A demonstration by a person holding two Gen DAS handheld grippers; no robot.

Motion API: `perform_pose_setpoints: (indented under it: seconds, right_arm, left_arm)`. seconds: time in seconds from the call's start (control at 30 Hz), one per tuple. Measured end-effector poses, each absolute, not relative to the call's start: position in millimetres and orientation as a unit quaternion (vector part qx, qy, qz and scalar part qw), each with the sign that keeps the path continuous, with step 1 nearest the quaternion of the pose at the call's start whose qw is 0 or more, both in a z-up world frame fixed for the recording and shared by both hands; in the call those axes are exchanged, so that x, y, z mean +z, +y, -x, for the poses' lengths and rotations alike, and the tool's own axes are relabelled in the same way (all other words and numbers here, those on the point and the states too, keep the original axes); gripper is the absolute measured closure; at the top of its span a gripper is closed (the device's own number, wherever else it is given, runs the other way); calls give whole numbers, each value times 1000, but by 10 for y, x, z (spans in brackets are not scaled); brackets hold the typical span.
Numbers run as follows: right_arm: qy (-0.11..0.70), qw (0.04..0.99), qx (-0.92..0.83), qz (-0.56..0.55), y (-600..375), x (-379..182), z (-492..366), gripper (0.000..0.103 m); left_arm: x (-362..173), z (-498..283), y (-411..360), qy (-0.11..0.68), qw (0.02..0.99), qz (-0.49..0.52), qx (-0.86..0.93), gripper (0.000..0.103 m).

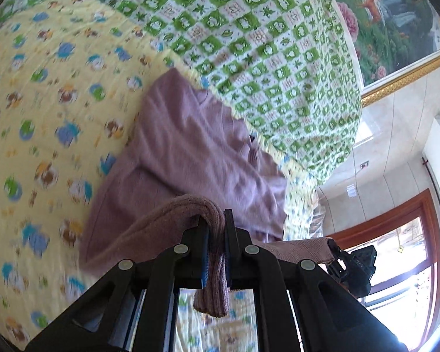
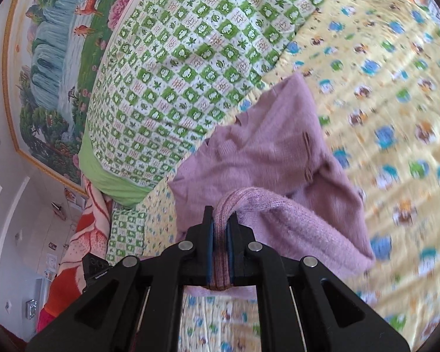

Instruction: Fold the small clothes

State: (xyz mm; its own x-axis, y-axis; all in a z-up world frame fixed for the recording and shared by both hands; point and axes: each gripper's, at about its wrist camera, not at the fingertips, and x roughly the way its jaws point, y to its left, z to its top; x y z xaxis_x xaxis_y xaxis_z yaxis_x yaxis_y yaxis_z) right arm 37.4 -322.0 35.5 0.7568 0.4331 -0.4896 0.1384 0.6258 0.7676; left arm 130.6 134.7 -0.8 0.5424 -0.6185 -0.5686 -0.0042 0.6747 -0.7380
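A small mauve knitted sweater (image 1: 190, 146) lies partly on a bed, its far end flat on the bedding and its near, ribbed hem lifted off it. I hold that hem at two places. My left tongs (image 1: 217, 220) are clenched on a bunched fold of the ribbed edge, which loops over the jaws and hangs down between them. My right tongs (image 2: 221, 220) are likewise clamped tight on another bunch of the same hem, with the knit stretching away to the right of the jaws. In the left wrist view, my right tongs also show at the lower right, gripping the sweater's edge.

Under the sweater is a pale yellow quilted bedspread printed with blue, green and brown cartoon animals (image 1: 44, 102). Just beyond the sweater, touching its far end, sits a bulky folded quilt in a green and white check with leaf and flower motifs (image 2: 176, 67). Behind that, on the wall, hangs a large gold-framed landscape painting with a waterfall, deer and pink flowers (image 2: 50, 58). A red and orange patterned blanket (image 2: 82, 240) is beside the bed.
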Motion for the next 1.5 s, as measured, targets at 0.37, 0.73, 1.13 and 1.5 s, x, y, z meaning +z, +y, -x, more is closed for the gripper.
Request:
perform_pose_setpoints:
  seconds: [0.37, 0.73, 1.13, 1.5]
  right_arm:
    - [336, 842, 77, -415, -3547, 256, -1489, 95]
    - [354, 838, 39, -413, -3917, -142, -2348, 95]
    - [394, 832, 0, -390, -3992, -489, -2555, 94]
    - [429, 823, -20, -372, -3934, -394, -2778, 90]
  left_arm:
    - [-85, -2456, 1173, 440, 811, 348, -168, 97]
    - [-450, -3401, 1093, 449, 813, 346, -136, 97]
    - [-692, -3585, 1084, 444, 821, 337, -120, 97]
    - [-638, -3720, 1087, 462, 820, 327, -89, 92]
